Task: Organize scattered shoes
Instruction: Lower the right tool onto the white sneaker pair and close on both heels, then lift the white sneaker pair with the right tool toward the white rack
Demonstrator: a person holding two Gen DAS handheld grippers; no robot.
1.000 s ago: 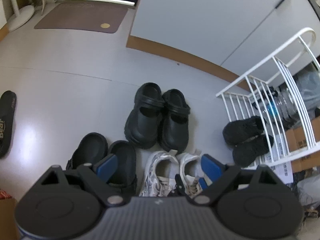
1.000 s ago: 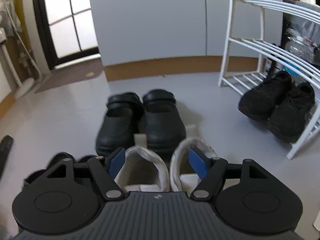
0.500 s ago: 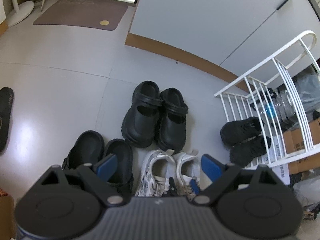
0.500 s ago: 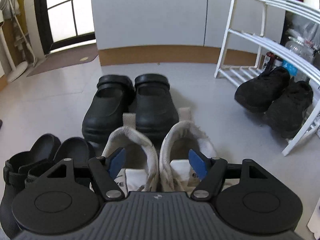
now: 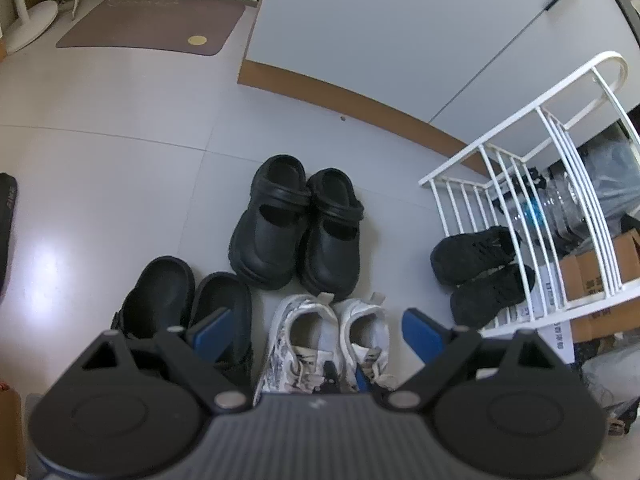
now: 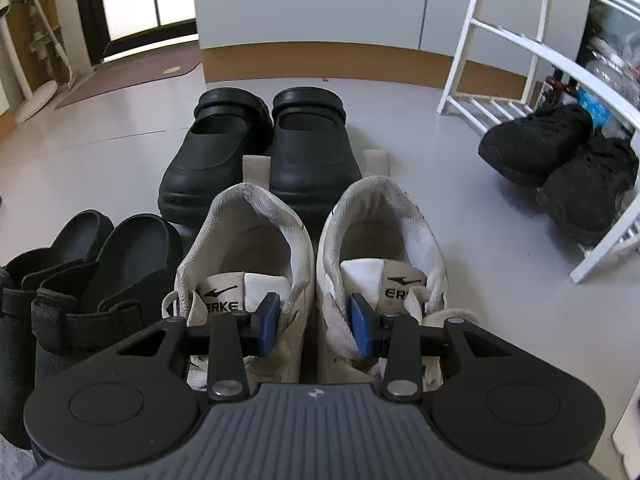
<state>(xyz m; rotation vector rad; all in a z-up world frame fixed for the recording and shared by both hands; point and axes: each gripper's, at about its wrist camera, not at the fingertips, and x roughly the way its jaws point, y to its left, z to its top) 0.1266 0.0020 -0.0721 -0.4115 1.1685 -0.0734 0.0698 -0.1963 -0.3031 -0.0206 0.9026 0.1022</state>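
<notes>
A pair of white sneakers [image 6: 248, 232] stands side by side on the grey floor, heels away from me. My right gripper [image 6: 315, 325] is down between them, one blue pad inside each shoe. Its jaws are closing, and the pads touch the two inner walls, which sit between them. My left gripper [image 5: 316, 334] hovers open above the same white sneakers [image 5: 296, 320], holding nothing. Parts of the right gripper [image 5: 340, 376] show at the sneakers' laces in the left wrist view.
Chunky black clogs [image 6: 224, 152] stand paired just beyond the sneakers, and black strap sandals [image 6: 80, 248] sit to their left. Black sneakers [image 6: 552, 148] rest on the bottom of a white rack [image 6: 460, 68]. Cardboard boxes [image 5: 592, 276] lie behind it. A lone black slipper [image 5: 6, 220] is far left.
My right gripper sank toward the white sneakers, and its jaws narrowed from straddling both shoes to gripping their inner walls. The left wrist view drew back slightly from the floor.
</notes>
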